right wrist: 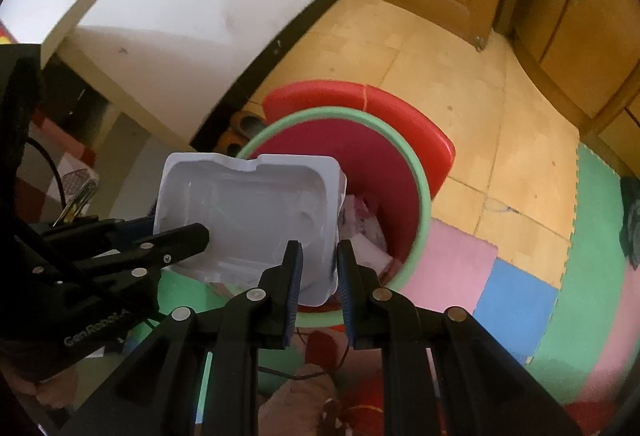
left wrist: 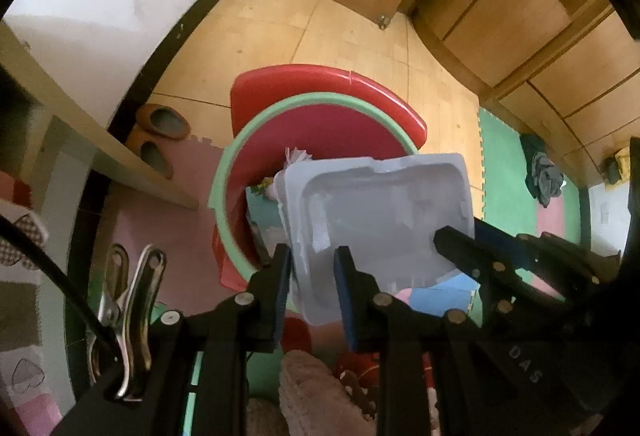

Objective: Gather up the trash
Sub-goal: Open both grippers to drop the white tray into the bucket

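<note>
tray (left wrist: 380, 212) held above bin (left wrist: 224, 172)

grippers: 2, left gripper (left wrist: 312, 268); right gripper (right wrist: 318, 264)
white plastic tray (left wrist: 380, 220): 1
bin (left wrist: 224, 172): 1, green rim
brown slippers (left wrist: 160, 132): 2
metal clip (left wrist: 128, 316): 1

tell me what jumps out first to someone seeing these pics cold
A pale plastic tray fills the middle, gripped at opposite edges by the left tongs and the right tongs. Right under and behind it gapes a red bin with a green rim, with paper trash already inside. The bin stands where bare wood floor meets bright foam mats.
</note>
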A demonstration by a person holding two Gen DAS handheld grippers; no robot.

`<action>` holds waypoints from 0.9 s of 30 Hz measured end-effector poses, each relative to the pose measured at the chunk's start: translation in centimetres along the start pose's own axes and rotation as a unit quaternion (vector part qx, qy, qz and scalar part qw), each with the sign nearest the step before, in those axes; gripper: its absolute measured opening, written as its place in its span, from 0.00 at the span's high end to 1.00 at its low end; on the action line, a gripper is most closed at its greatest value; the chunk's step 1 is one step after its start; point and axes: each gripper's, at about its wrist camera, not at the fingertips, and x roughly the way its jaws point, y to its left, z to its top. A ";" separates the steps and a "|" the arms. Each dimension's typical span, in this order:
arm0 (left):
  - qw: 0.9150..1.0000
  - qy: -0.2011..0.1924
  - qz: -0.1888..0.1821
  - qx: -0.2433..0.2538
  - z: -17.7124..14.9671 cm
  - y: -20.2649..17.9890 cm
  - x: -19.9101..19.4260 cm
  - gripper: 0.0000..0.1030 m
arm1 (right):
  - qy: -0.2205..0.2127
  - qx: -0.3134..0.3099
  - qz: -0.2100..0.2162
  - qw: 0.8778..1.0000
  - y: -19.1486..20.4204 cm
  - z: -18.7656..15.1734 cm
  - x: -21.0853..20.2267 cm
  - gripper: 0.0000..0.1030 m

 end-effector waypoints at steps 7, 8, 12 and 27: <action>1.000 0.010 -0.002 0.003 0.4 0.1 0.9 0.76 | 0.010 0.016 0.001 1.000 -0.9 0.2 0.8 0.81; 1.000 0.011 -0.002 0.001 0.4 0.2 0.9 0.75 | 0.010 0.017 0.001 1.000 -1.0 0.2 0.8 0.81; 1.000 0.009 -0.006 -0.004 0.6 0.2 0.7 0.74 | 0.009 0.014 0.003 1.000 -0.9 0.1 0.6 0.81; 1.000 0.010 -0.015 -0.013 0.9 0.4 -0.3 0.68 | 0.008 0.008 -0.009 1.000 -0.3 0.2 -0.2 0.79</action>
